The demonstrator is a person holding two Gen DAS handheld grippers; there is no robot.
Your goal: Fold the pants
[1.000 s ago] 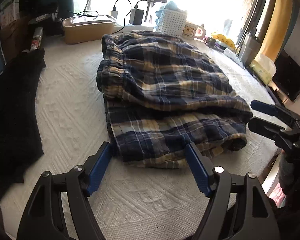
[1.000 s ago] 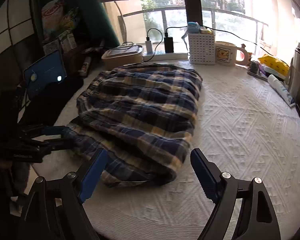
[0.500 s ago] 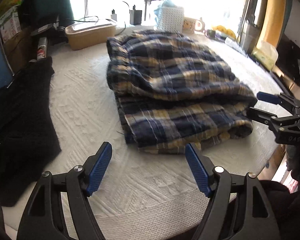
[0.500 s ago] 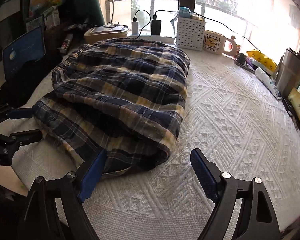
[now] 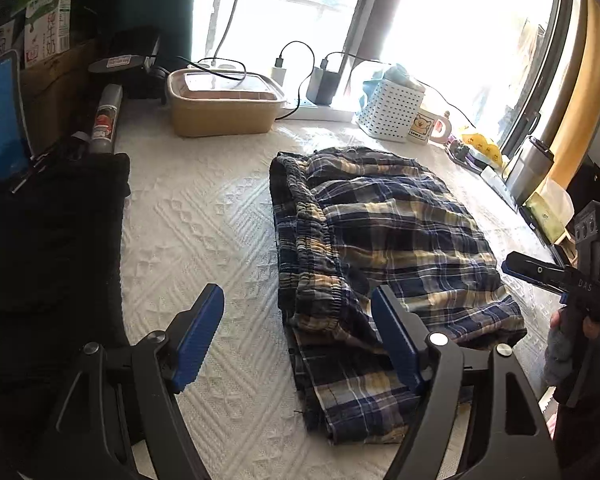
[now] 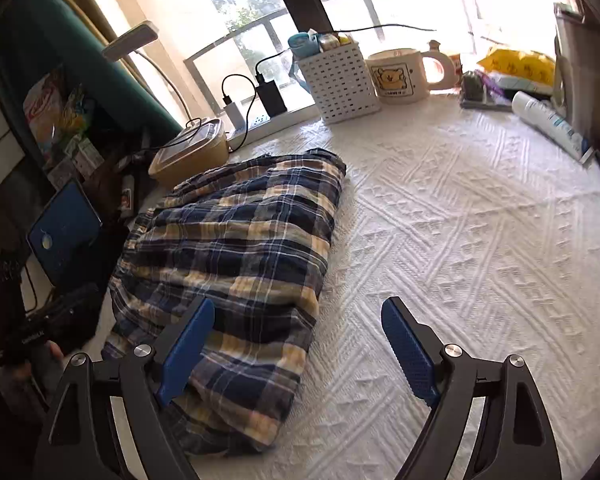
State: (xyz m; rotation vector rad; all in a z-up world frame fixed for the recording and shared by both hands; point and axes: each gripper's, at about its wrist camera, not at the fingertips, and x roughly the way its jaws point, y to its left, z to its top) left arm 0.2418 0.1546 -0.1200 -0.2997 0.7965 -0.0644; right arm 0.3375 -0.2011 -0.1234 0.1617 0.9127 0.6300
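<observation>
Partly, the plaid pants (image 5: 380, 240) are lying folded on the white textured cloth (image 5: 204, 240), and their near edge is running under the left gripper's (image 5: 298, 336) right finger, so that corner is hidden in the left wrist view. Glare from the window is washing out much of what is standing beyond the pants; a tan lidded box (image 5: 224, 108), a white perforated basket (image 5: 392, 110) and a mug (image 6: 400, 76) are showing there, while smaller items past the mug are too bright to make out. A dark cloth (image 5: 48, 232) is lying off to the left of the left fingers, its far end cut off by the frame.

Both grippers are pointing forward and downward over the cloth. The left gripper's jaws are standing wide apart with nothing between the pads; the elasticated waistband is sitting just ahead of the right finger. The right gripper (image 6: 298, 348) is likewise spread wide and gripping nothing, its left finger overlapping the pants' fold while its right finger is hanging over bare cloth. A hand (image 5: 568, 344) holding that gripper is showing at the right edge of the left view, only partly in frame.
</observation>
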